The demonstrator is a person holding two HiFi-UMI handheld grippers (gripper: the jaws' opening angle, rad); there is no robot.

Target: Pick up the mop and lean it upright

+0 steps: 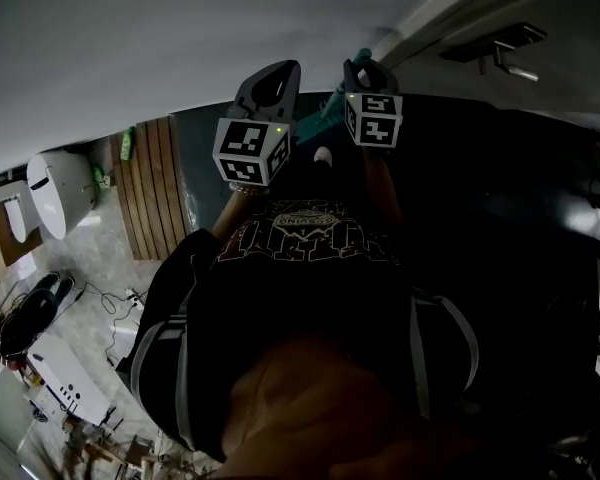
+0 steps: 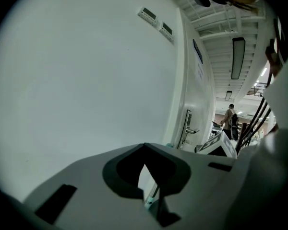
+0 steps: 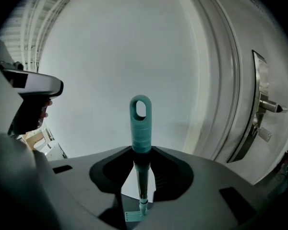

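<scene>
While your right tongs (image 3: 139, 169) pinch the slim dark metal pole (image 3: 142, 188) of the teal-handled mop (image 3: 140, 128), tip it gently until the looped grip rests on the white wall (image 3: 134, 47) ahead. The pole stands upright between those tongs, grip just beyond them; your left tongs (image 2: 145, 169), closed, hold nothing.
</scene>
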